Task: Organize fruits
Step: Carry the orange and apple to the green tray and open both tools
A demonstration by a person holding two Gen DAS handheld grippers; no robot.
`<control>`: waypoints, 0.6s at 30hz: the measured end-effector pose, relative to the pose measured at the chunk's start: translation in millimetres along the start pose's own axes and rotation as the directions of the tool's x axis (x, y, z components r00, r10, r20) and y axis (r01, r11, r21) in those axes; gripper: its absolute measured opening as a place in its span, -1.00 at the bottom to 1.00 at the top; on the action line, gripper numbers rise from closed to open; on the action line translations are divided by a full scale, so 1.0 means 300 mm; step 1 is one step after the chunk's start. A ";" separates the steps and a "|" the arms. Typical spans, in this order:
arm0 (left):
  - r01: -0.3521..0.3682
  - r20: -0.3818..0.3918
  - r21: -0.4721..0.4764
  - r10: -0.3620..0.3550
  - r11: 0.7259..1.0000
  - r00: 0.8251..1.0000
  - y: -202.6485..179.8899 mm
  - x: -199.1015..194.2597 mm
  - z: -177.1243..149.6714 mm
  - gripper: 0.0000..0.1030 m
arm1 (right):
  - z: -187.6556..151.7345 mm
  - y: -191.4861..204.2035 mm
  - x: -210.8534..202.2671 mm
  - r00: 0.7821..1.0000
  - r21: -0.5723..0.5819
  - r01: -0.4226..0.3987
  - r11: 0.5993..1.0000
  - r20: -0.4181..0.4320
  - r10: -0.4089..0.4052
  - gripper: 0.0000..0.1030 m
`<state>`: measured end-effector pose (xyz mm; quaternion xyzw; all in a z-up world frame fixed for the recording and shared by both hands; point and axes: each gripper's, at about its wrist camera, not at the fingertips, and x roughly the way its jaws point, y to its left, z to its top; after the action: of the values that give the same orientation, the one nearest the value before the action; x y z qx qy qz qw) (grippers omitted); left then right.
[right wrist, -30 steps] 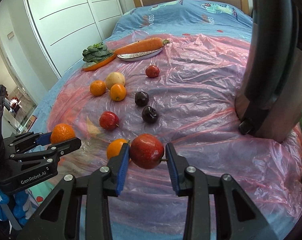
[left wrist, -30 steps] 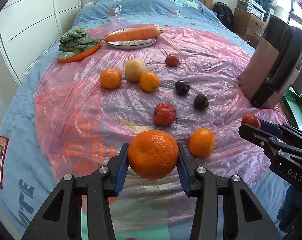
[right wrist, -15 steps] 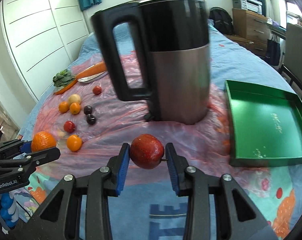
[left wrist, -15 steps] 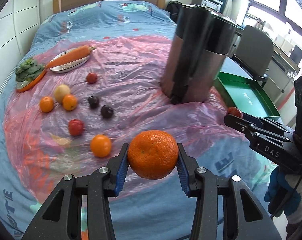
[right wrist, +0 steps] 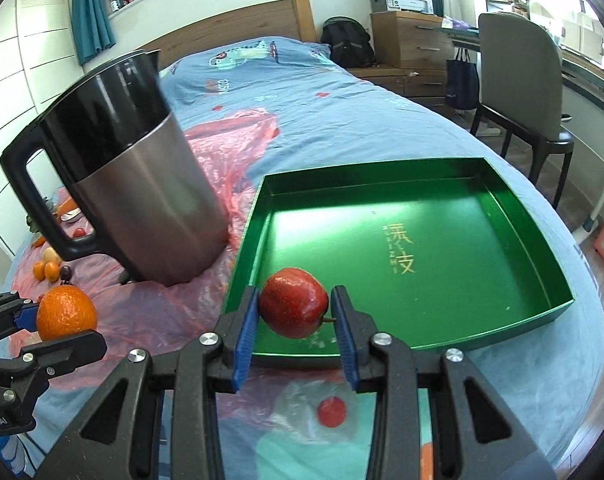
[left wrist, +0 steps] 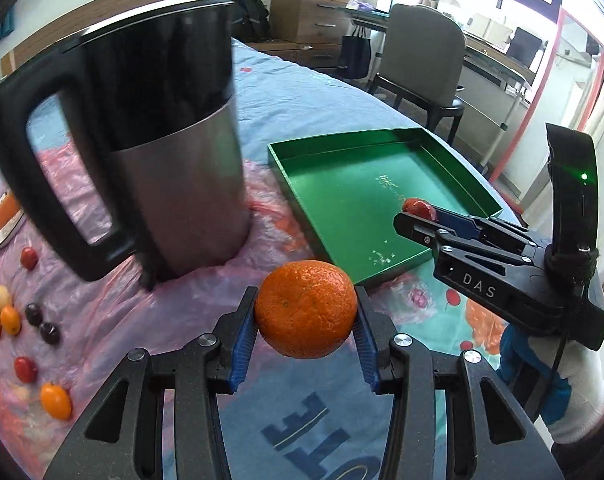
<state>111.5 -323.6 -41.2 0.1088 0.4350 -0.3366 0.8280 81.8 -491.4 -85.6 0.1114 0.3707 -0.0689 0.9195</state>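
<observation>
My left gripper [left wrist: 305, 312] is shut on an orange [left wrist: 305, 309] and holds it above the bed, just short of the near corner of the green tray [left wrist: 344, 184]. My right gripper [right wrist: 294, 307] is shut on a red apple [right wrist: 293, 302] and holds it over the near left part of the green tray [right wrist: 462, 240], which holds no fruit. The right gripper also shows in the left wrist view [left wrist: 416, 216], and the left gripper with its orange [right wrist: 65, 312] shows in the right wrist view. Several loose fruits [left wrist: 25, 328] lie on the pink plastic sheet [left wrist: 113, 312] at the far left.
A tall steel and black kettle [left wrist: 149, 140] stands on the sheet just left of the tray. A plate with a carrot [left wrist: 1, 216] peeks out behind it. A chair [right wrist: 518, 80], a desk and drawers stand beyond the bed's right side.
Both grippers have swung right, from the fruit pile past the kettle to the green tray, each still holding its fruit. The apple now hangs over the tray.
</observation>
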 end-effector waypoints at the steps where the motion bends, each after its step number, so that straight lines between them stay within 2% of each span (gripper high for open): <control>1: 0.003 -0.002 0.014 -0.003 1.000 1.000 -0.021 0.026 0.023 -0.24 | 0.010 -0.026 0.015 1.000 0.006 0.009 1.000 0.001 -0.009 -0.02; 9: 0.008 -0.033 0.090 -0.005 0.996 0.999 -0.119 0.231 0.162 -0.24 | 0.088 -0.207 0.171 0.998 0.027 0.060 0.998 0.016 -0.060 -0.02; 18: -0.013 -0.054 0.083 0.018 0.996 0.998 -0.136 0.444 0.239 -0.24 | 0.144 -0.360 0.267 0.991 0.030 0.126 0.992 0.033 -0.127 -0.02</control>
<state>183.8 -449.8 -99.6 0.1554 0.4422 -0.3449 0.8133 145.4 -610.3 -127.9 0.0993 0.3598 -0.1344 0.9179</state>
